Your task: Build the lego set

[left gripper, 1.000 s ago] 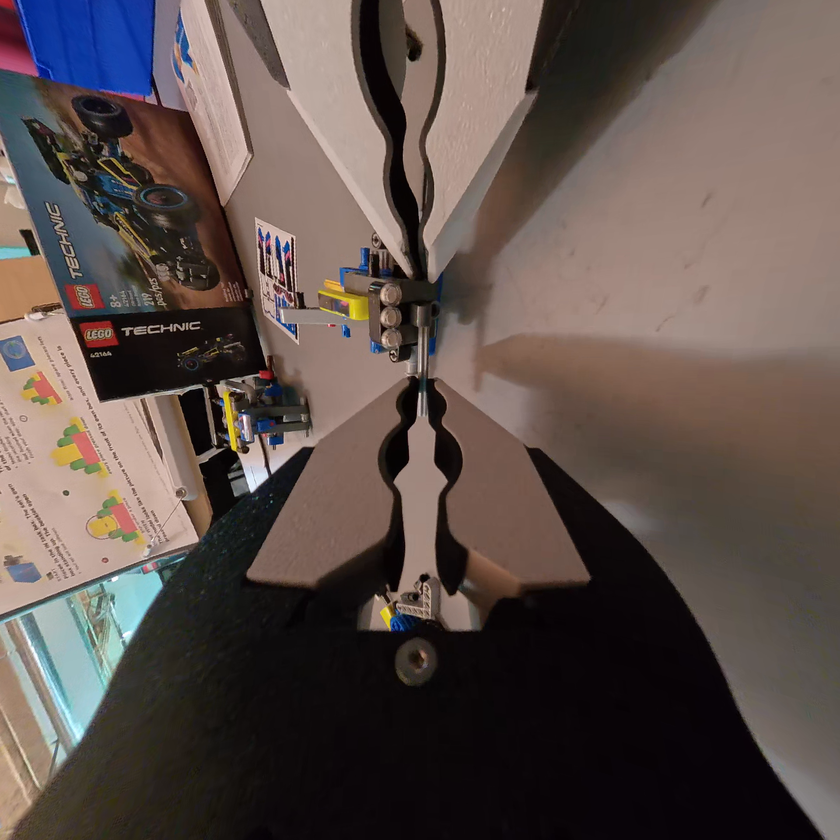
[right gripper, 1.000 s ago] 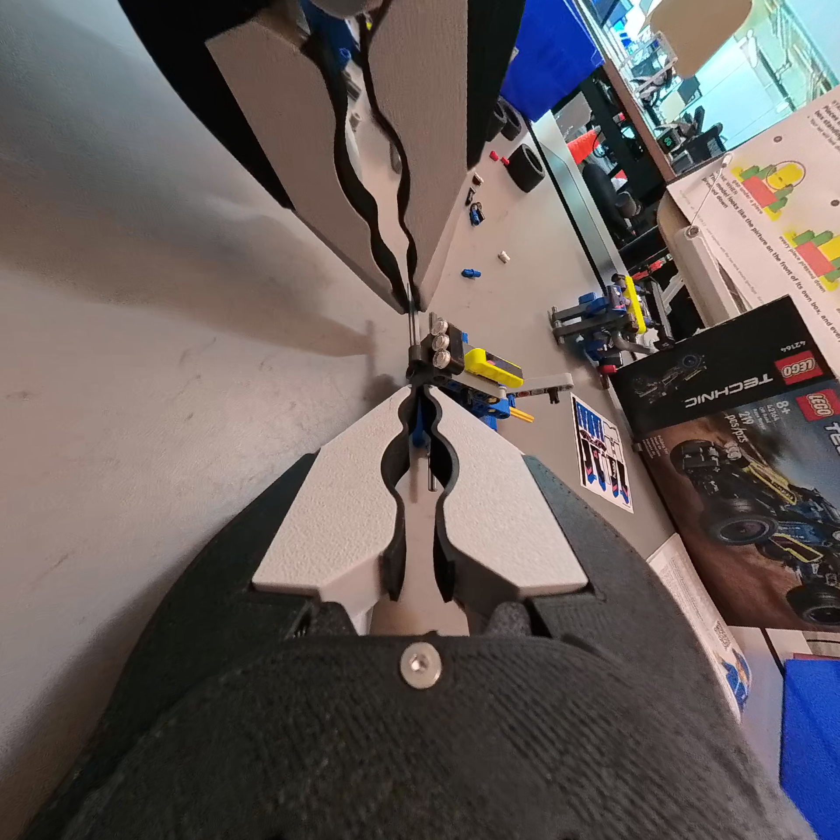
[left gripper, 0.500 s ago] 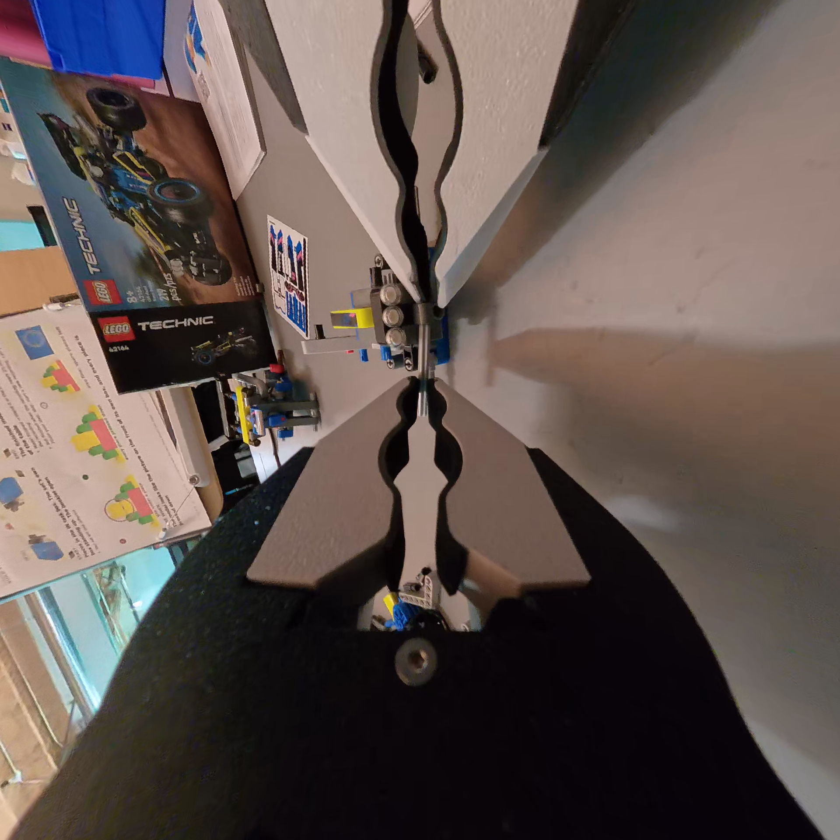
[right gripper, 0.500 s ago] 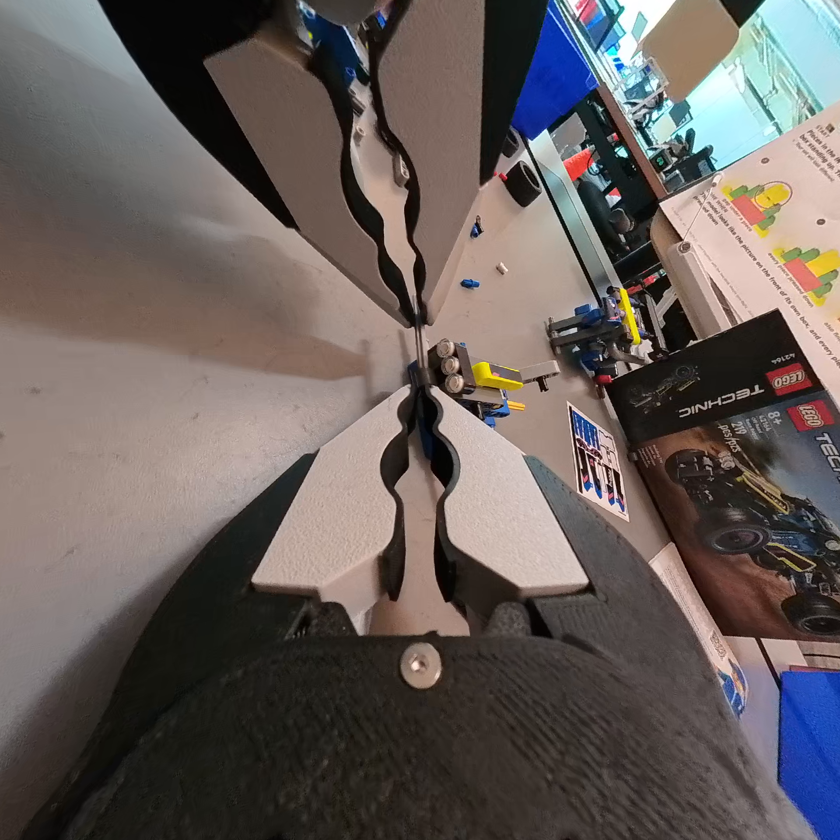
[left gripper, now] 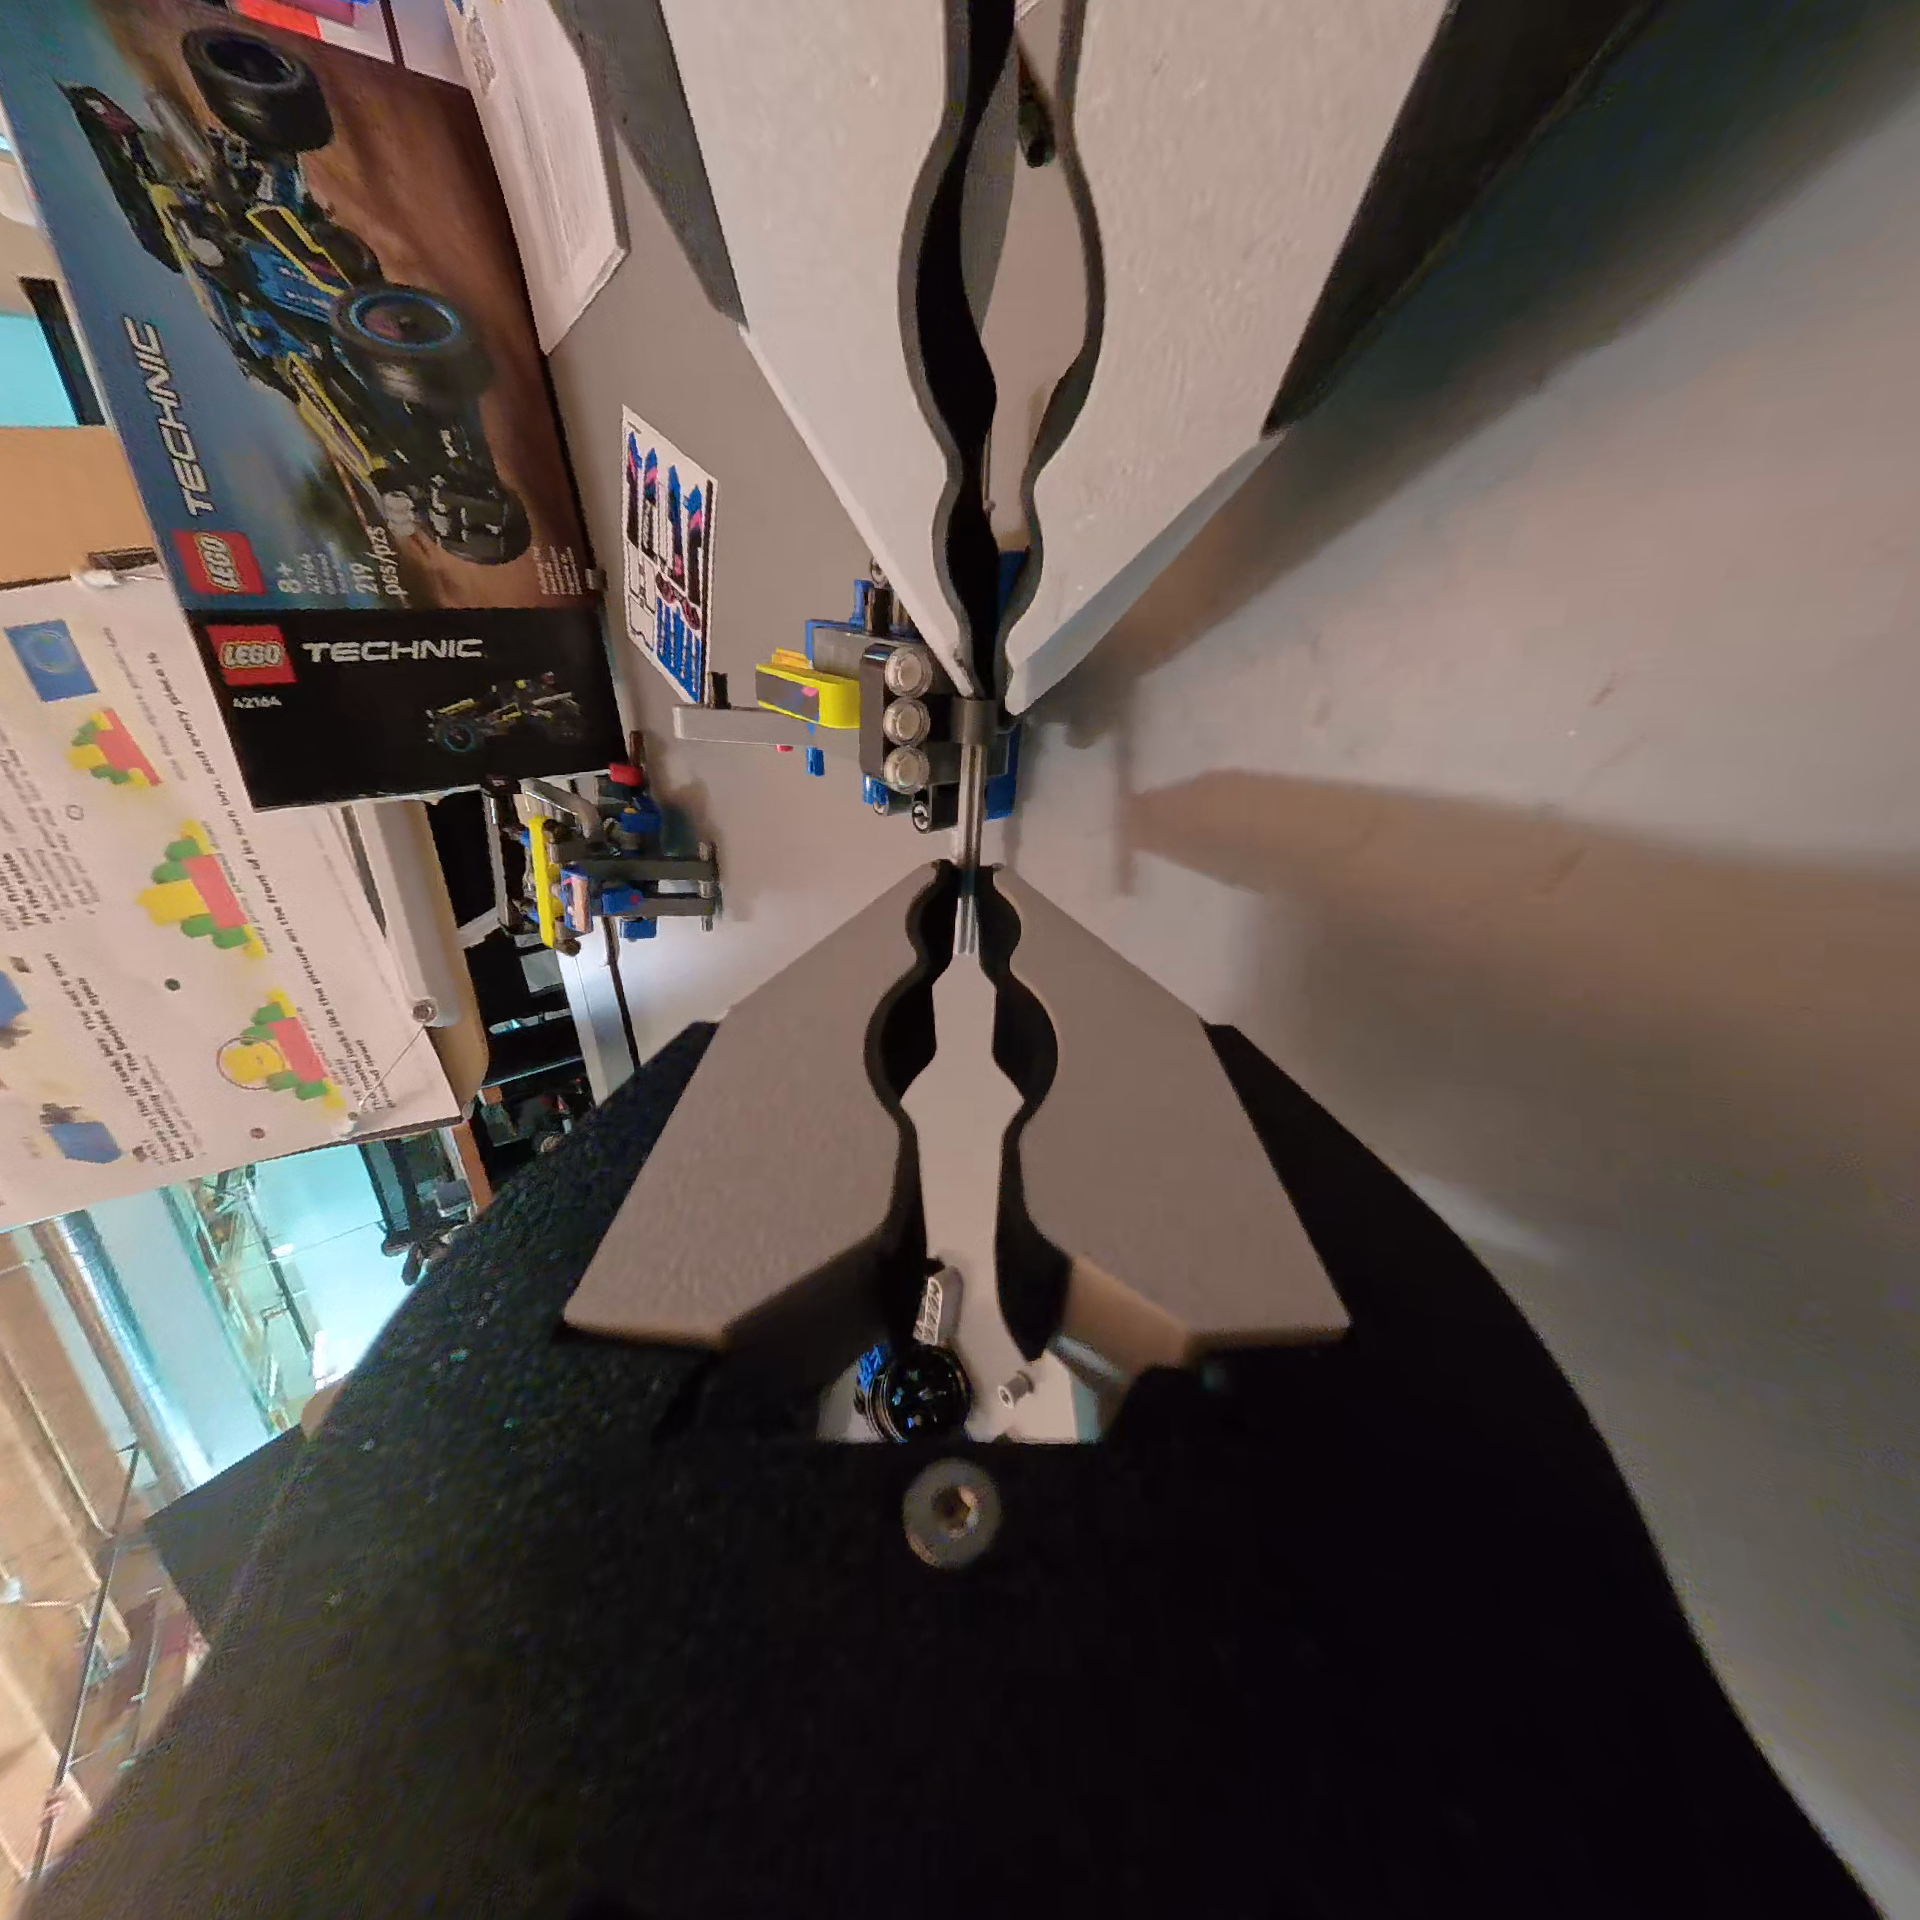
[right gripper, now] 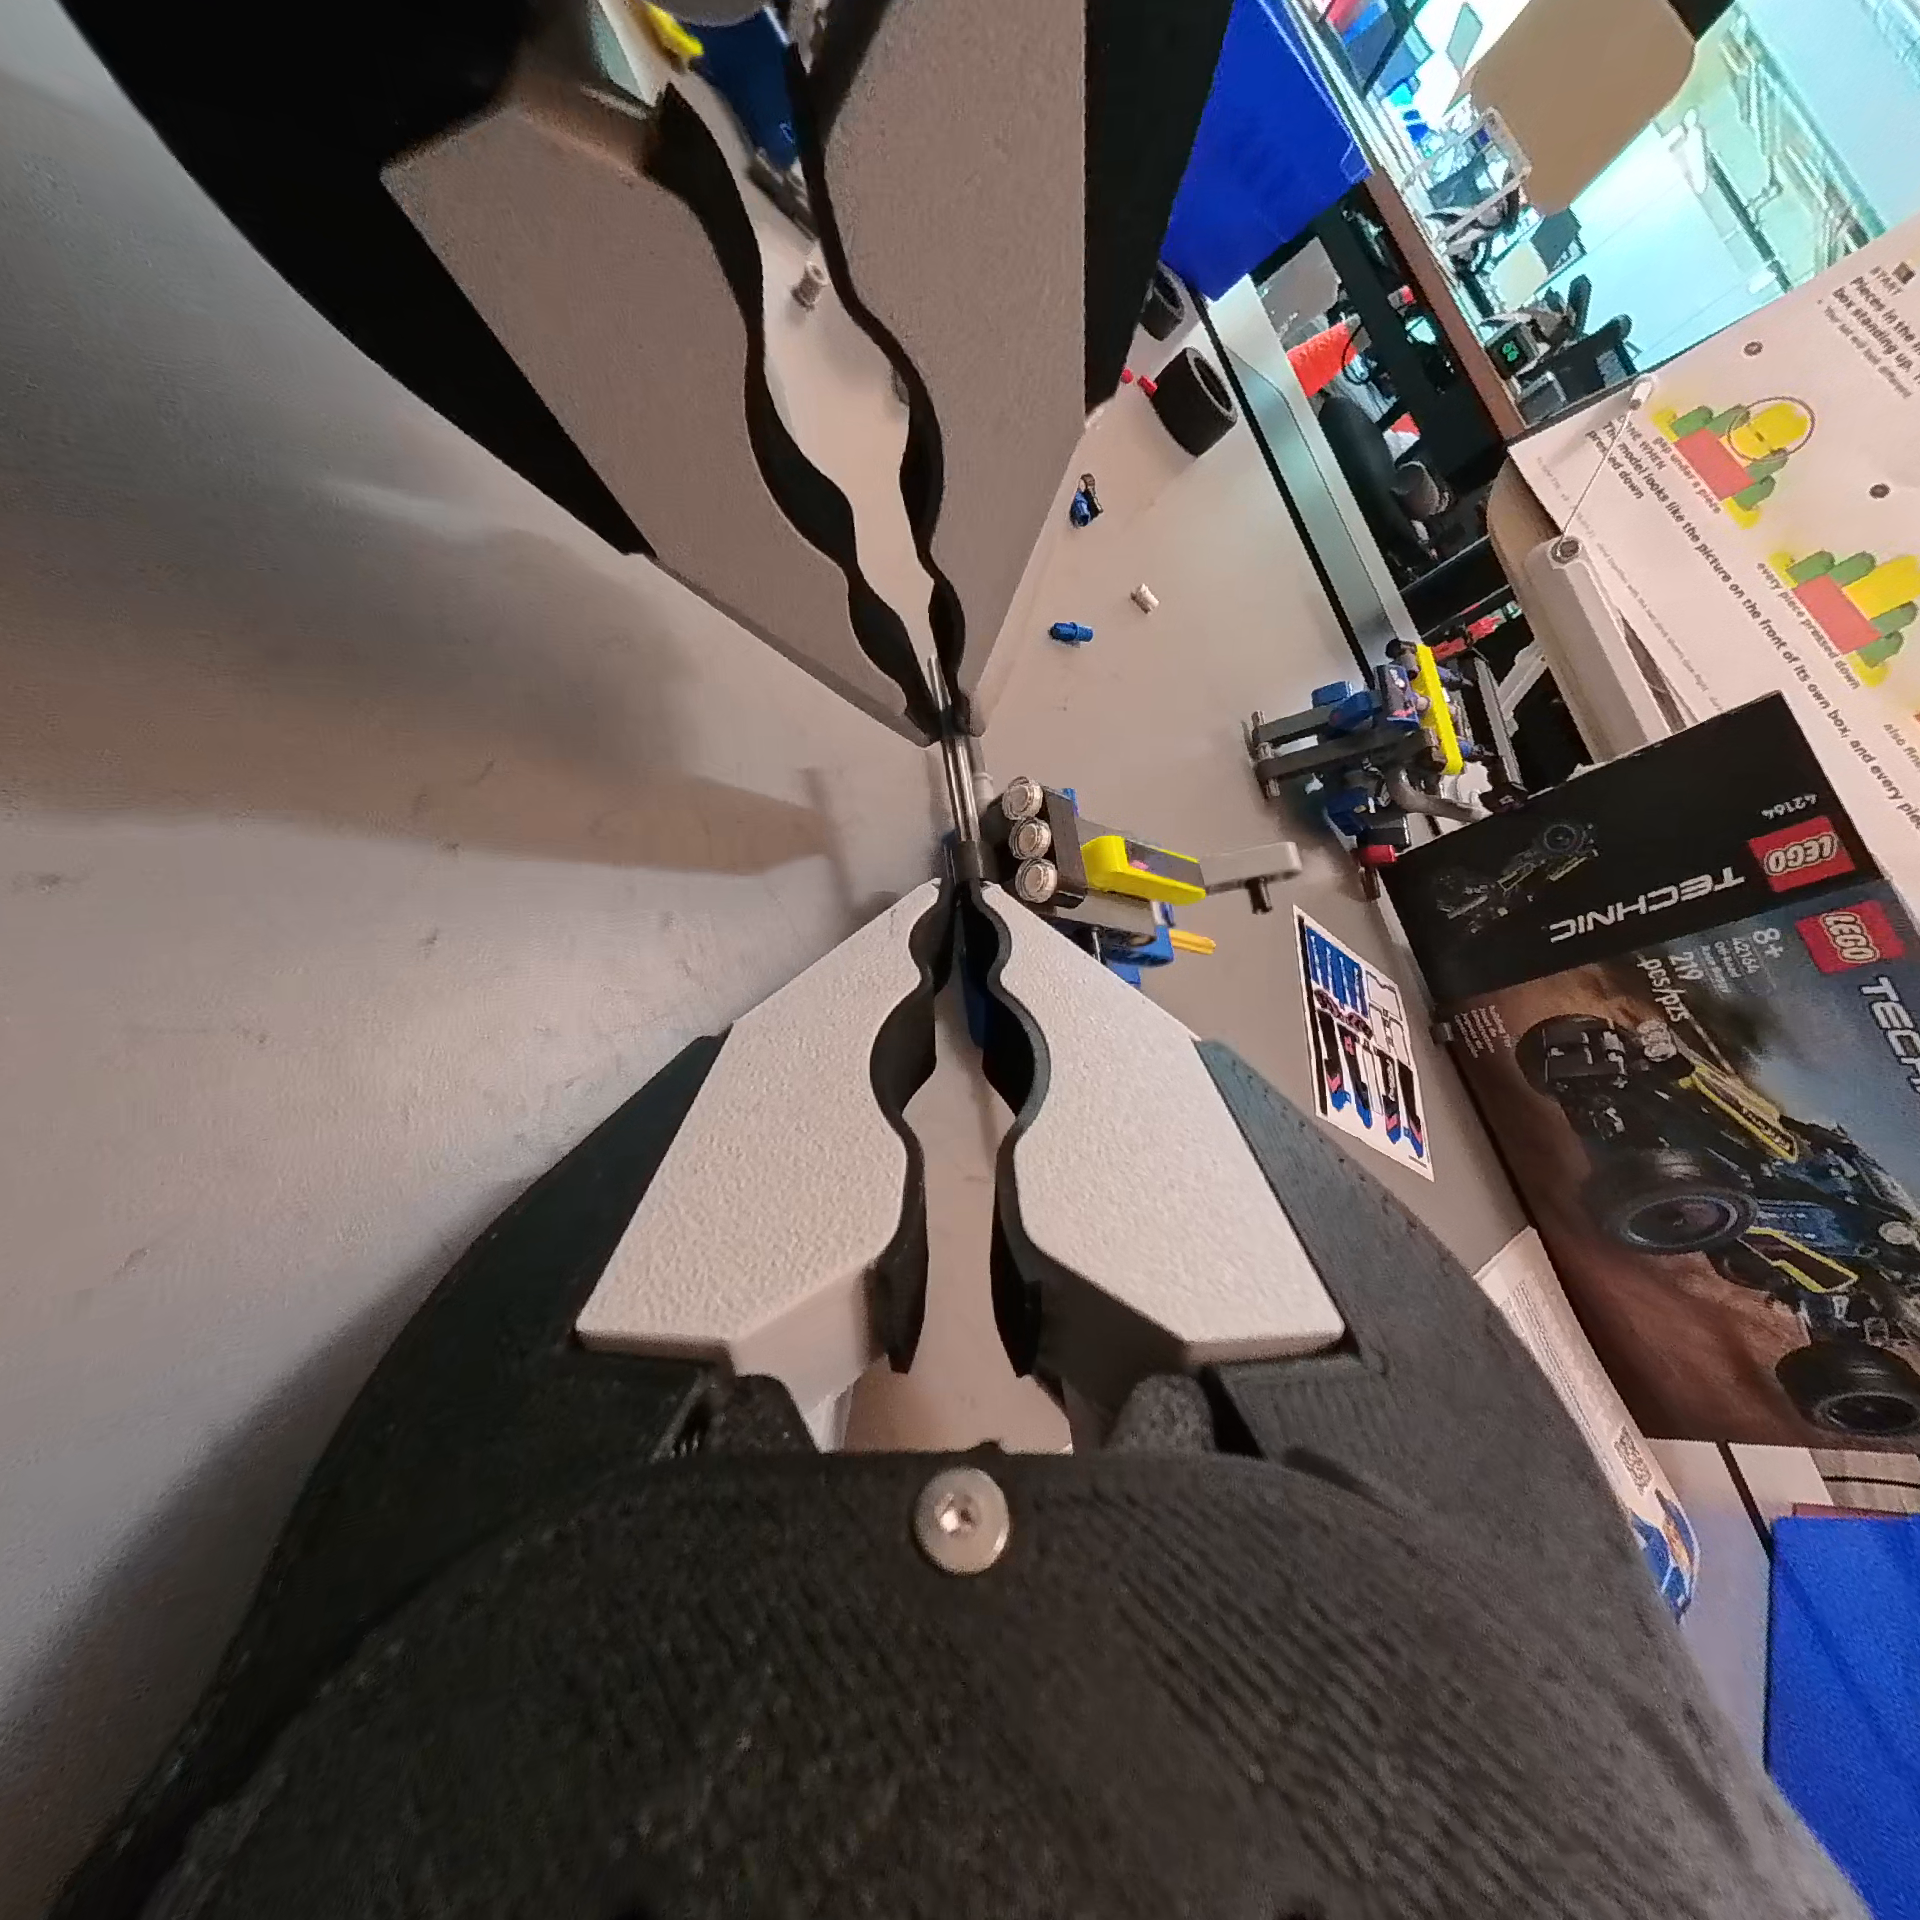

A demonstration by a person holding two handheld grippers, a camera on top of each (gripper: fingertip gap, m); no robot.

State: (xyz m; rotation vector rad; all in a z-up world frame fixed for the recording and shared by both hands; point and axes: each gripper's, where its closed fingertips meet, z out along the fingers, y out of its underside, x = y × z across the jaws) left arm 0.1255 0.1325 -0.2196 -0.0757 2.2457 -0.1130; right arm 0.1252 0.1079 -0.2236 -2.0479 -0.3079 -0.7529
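Observation:
My left gripper (left gripper: 966, 883) is shut on a thin grey axle (left gripper: 971, 821) that sticks out of a small brick assembly (left gripper: 894, 717) made of grey, yellow and blue parts. My right gripper (left gripper: 987, 691) comes in from the opposite side, tip to tip with the left. In the right wrist view my right gripper (right gripper: 961, 904) is shut on the blue part of the assembly (right gripper: 1081, 862). The left gripper (right gripper: 945, 717) pinches the axle (right gripper: 961, 790) just beyond it. The assembly is held just above the grey table (left gripper: 1455, 727).
A toy-car set box (left gripper: 343, 416) stands at the table's side, with a sticker sheet (left gripper: 670, 551) and a second small brick assembly (left gripper: 603, 862) beside it. A black tyre (right gripper: 1195, 400), loose blue pins (right gripper: 1070, 631) and a blue bin (right gripper: 1257, 156) lie farther off. Both grippers' tips are close together, under 4 cm apart.
Both grippers stay shut on the axle and the assembly. The held assembly has tilted back and forth a little, and the views have shifted slightly against the table.

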